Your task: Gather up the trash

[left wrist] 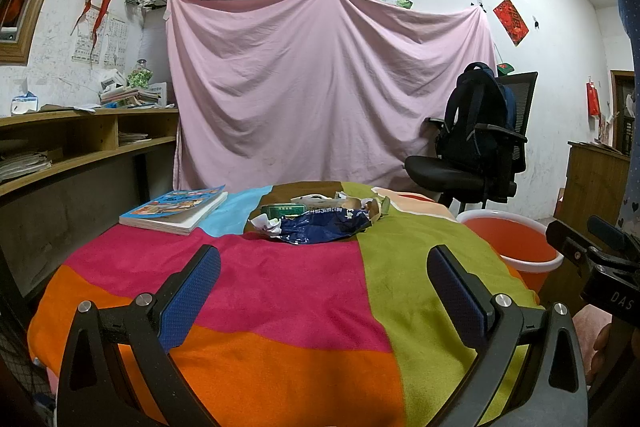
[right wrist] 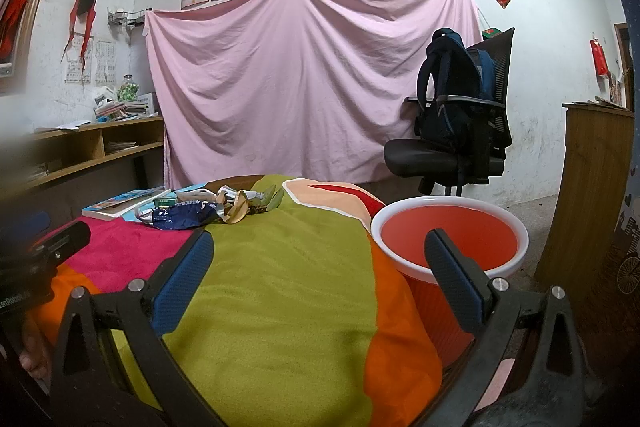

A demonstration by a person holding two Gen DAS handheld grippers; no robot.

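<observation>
bare cloth [left wrist: 304, 291] up to trash pile [left wrist: 320, 223]

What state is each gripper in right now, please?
Left gripper: open, holding nothing, above the cloth.
Right gripper: open, holding nothing.

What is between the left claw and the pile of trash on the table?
Nothing but bare colourful cloth. The left wrist view shows the open left claw and the trash pile with only cloth between.

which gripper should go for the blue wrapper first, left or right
Probably left. The left gripper is open and lined up with the blue wrapper; the right gripper, also open, sits nearer the red bin.
</observation>
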